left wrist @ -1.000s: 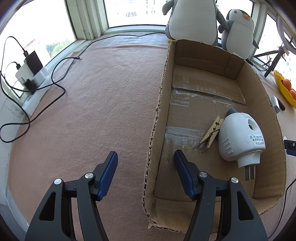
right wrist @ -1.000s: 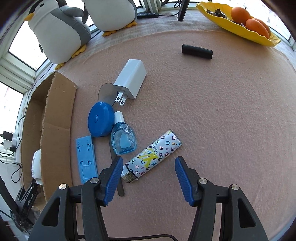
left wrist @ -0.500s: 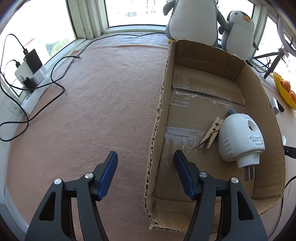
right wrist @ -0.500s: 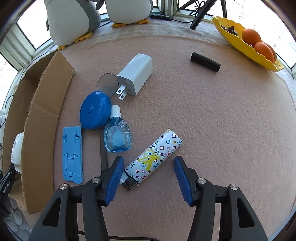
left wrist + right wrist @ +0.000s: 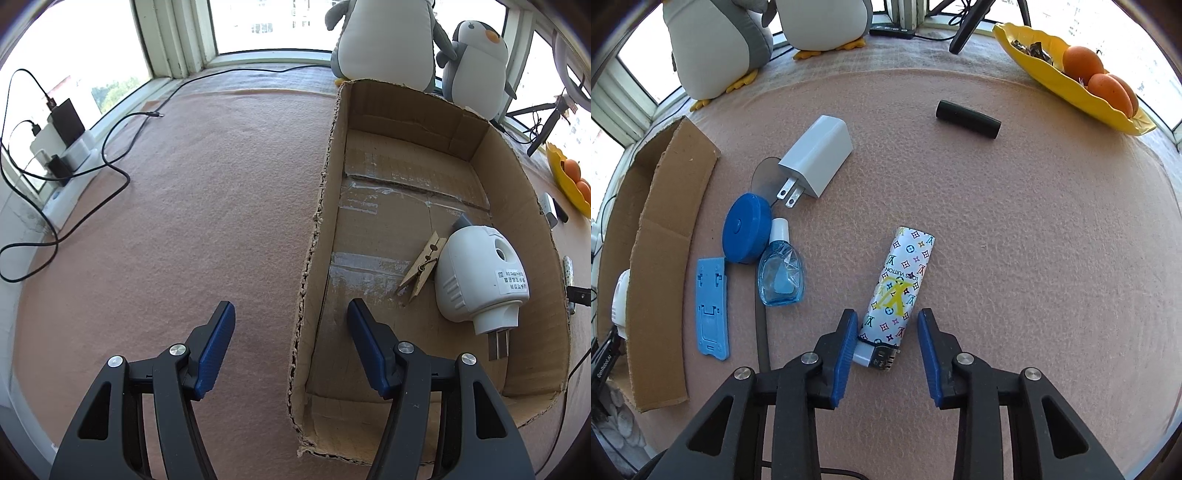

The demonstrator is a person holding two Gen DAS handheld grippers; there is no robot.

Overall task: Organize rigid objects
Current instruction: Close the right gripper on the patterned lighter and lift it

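Right claw [image 5: 887, 332] pointing steeply down at the bench [image 5: 1034, 229], jaws closing around the patterned lighter [image 5: 903, 291]; left pad just touching its metal end, right pad apart from it, so not yet gripped. Lighter lying flat, its length running straight ahead from between the pads. Ahead-left of the claw, a crowded cluster: clear blue bottle [image 5: 781, 273] nearest, blue round case [image 5: 746, 229] touching it, white charger [image 5: 816, 160] beyond with its prongs over a grey disc [image 5: 766, 177]. Flat blue plastic bracket [image 5: 712, 302] further left, beside the cardboard box [image 5: 657, 258]. Thin dark strip [image 5: 762, 336] lying between bottle and left finger. Black cylinder [image 5: 967, 119] far ahead-right, well apart. Yellow dish [image 5: 1071, 88] with oranges at the far right edge; two plush penguins [image 5: 812, 22] at the back.

Left claw [image 5: 291, 314] open, empty, straddling the box's near wall [image 5: 310, 266]: left pad over bare bench, right pad inside. Inside, ahead-right, a white plug-in device [image 5: 476, 273] with a wooden clothespin [image 5: 421, 267] touching its left side. Black cables [image 5: 110, 158] far left.
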